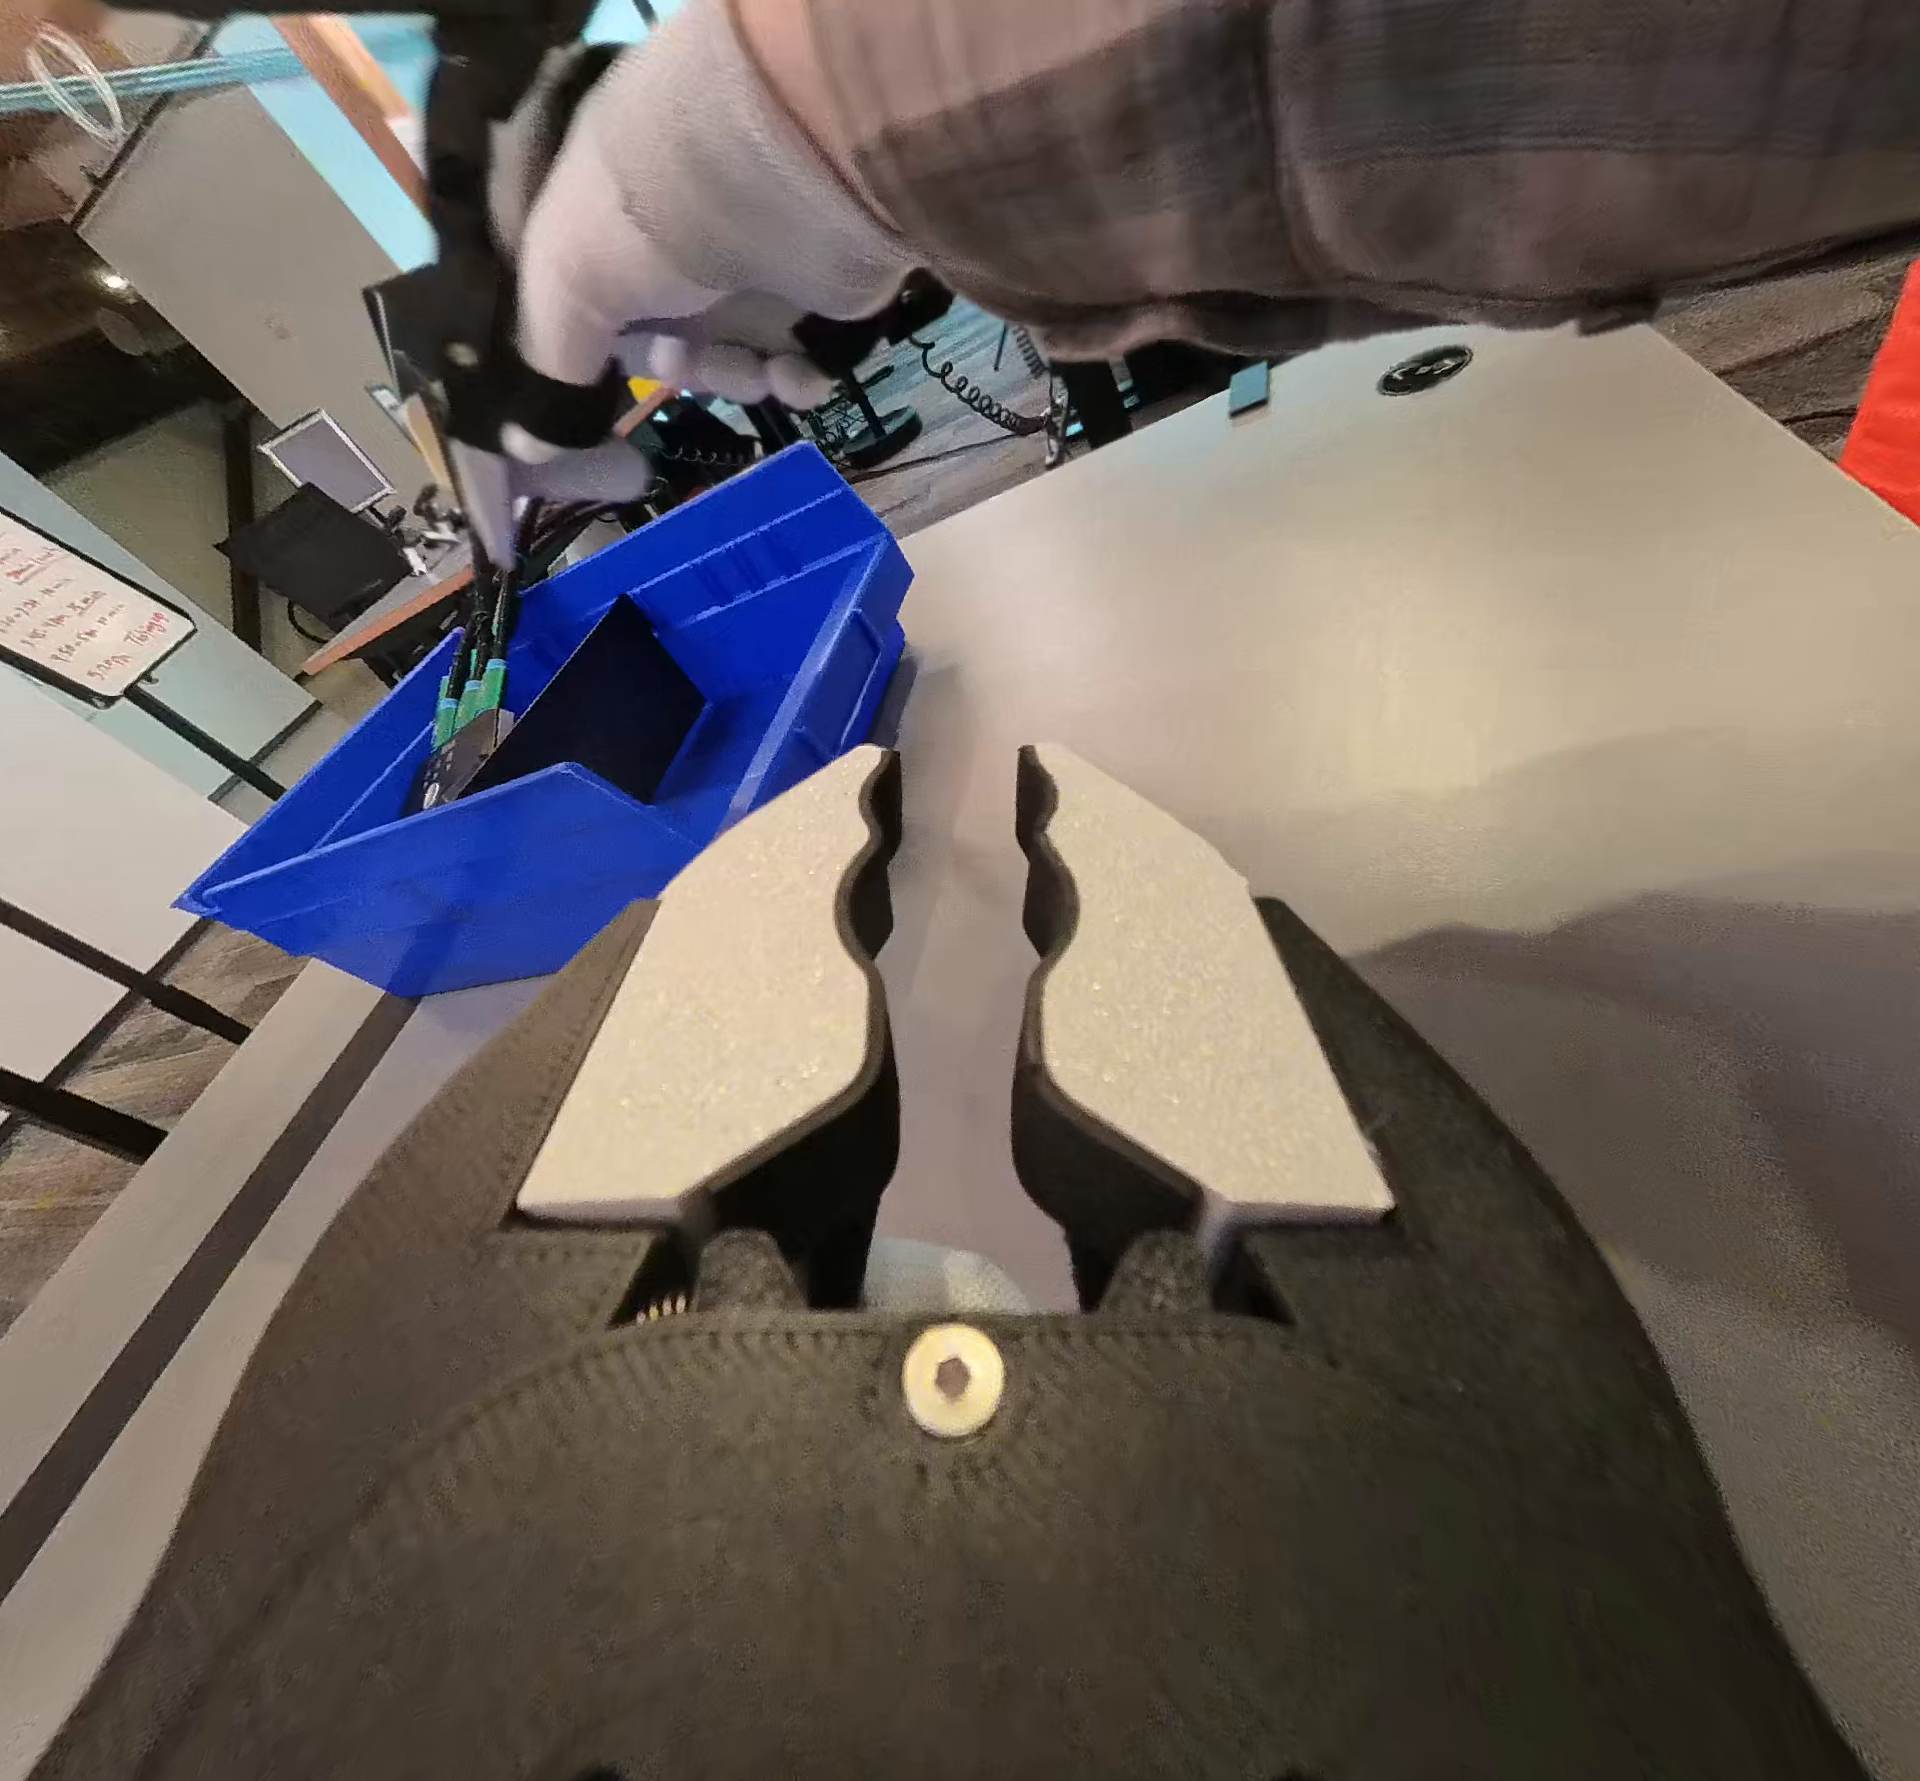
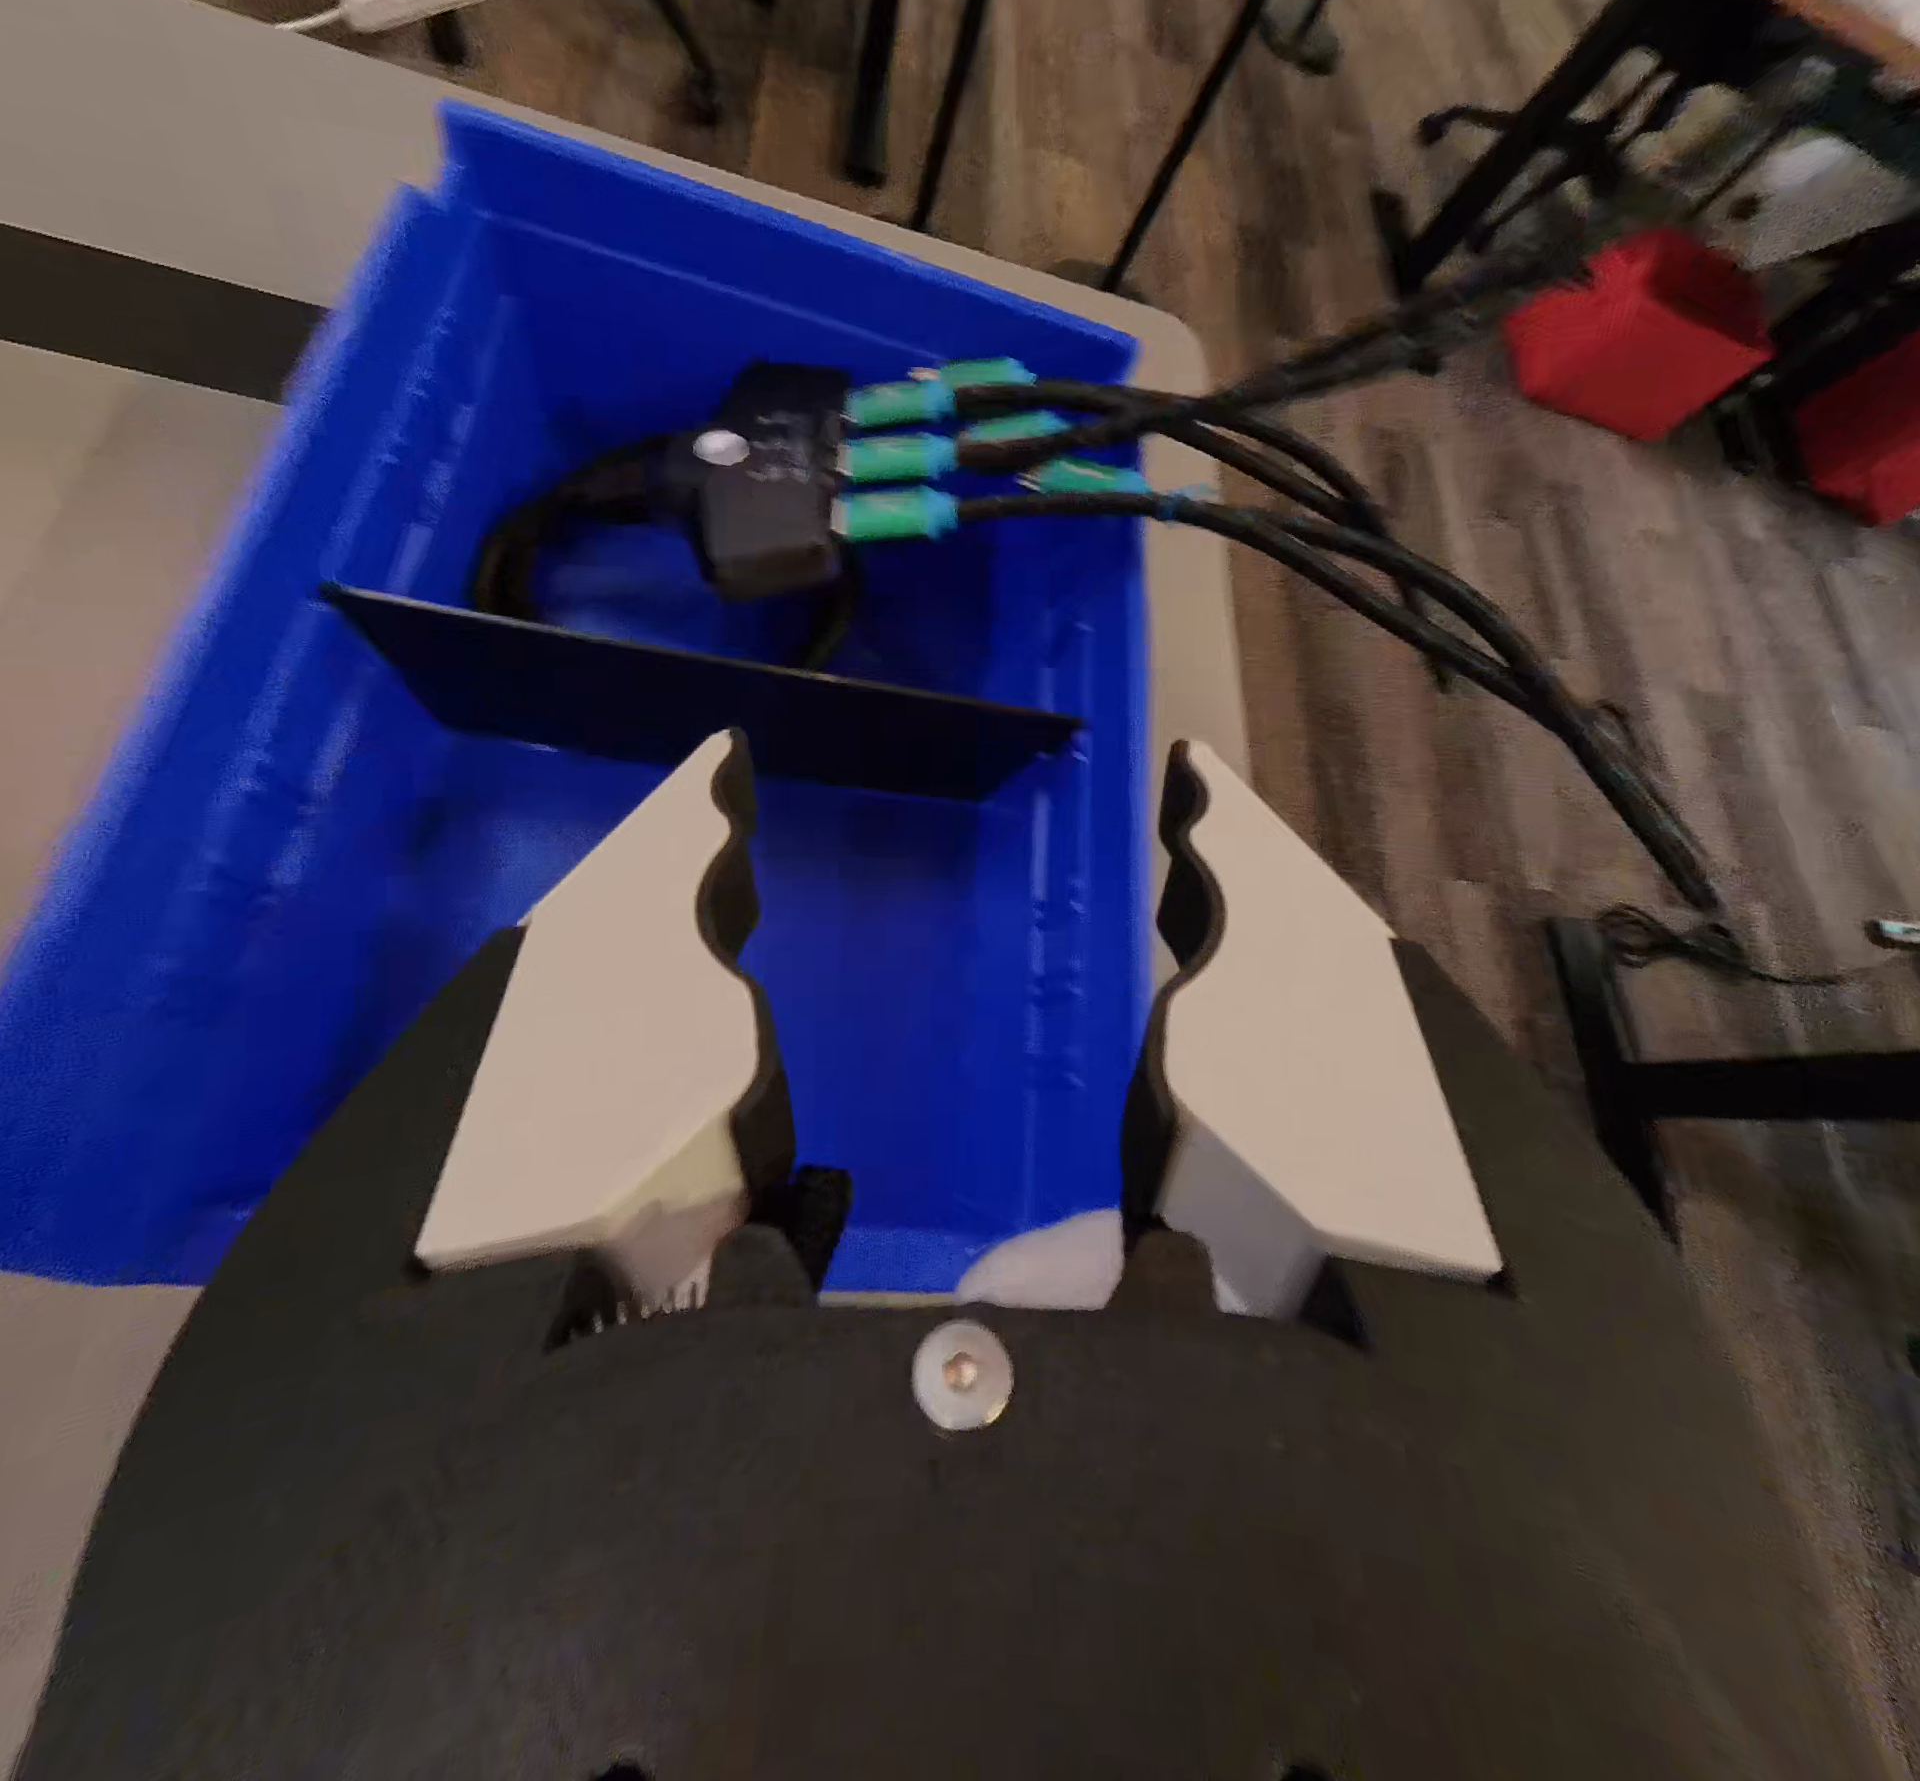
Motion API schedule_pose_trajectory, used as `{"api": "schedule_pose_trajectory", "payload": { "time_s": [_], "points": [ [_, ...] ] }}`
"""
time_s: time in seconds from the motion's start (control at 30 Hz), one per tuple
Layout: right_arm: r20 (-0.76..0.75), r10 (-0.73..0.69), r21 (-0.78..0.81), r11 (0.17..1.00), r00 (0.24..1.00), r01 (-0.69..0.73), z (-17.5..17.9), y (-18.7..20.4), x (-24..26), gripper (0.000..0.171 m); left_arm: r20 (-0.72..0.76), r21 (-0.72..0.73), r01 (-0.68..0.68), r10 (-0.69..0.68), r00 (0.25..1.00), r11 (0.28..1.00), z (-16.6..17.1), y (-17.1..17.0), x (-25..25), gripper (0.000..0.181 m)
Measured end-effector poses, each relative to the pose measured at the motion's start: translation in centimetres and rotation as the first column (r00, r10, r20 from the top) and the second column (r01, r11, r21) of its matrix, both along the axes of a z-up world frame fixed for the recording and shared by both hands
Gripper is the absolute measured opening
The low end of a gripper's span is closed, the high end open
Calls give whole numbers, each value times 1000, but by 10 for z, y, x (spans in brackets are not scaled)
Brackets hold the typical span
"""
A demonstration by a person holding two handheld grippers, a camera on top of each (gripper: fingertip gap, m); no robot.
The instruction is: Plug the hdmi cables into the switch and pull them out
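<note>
Lying beyond right gripper [image 2: 951, 775]: switch [image 2: 774, 458]

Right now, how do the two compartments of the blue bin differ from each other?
The far compartment holds the black switch, its coiled black cable and several green plugs; the near compartment holds nothing visible. The cables run over the bin's side wall beside the far compartment; none crosses the near one. The right gripper hangs over the near compartment, not the far one. Both share the blue bin and the dark divider.
</note>
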State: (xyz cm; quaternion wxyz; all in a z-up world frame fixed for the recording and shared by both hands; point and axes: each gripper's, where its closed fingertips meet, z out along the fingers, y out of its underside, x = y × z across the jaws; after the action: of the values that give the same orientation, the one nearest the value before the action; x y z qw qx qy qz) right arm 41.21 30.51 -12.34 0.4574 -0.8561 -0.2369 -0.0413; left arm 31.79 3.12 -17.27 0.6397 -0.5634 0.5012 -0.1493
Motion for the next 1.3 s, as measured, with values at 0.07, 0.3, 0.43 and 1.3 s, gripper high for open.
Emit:
{"api": "schedule_pose_trajectory", "payload": {
  "time_s": [0.07,0.3,0.43,1.3],
  "points": [
    [23,-71,16,997,997,70,-12,-3,32,79,-8,7,0,0,1000,1000,-1,-1,1,21],
    [-63,-46,-126,991,997,38,-82,-1,56,65,-17,15,0,0,1000,1000,-1,-1,1,21],
    [-78,-84,-139,988,993,72,-91,7,63,14,-15,11,4,-4,1000,1000,-1,0,1,21],
    [-107,145,151,980,984,-128,32,-111,-5,83,245,-77,-59,77,967,995,46,27,-33,42]
  ]
}}
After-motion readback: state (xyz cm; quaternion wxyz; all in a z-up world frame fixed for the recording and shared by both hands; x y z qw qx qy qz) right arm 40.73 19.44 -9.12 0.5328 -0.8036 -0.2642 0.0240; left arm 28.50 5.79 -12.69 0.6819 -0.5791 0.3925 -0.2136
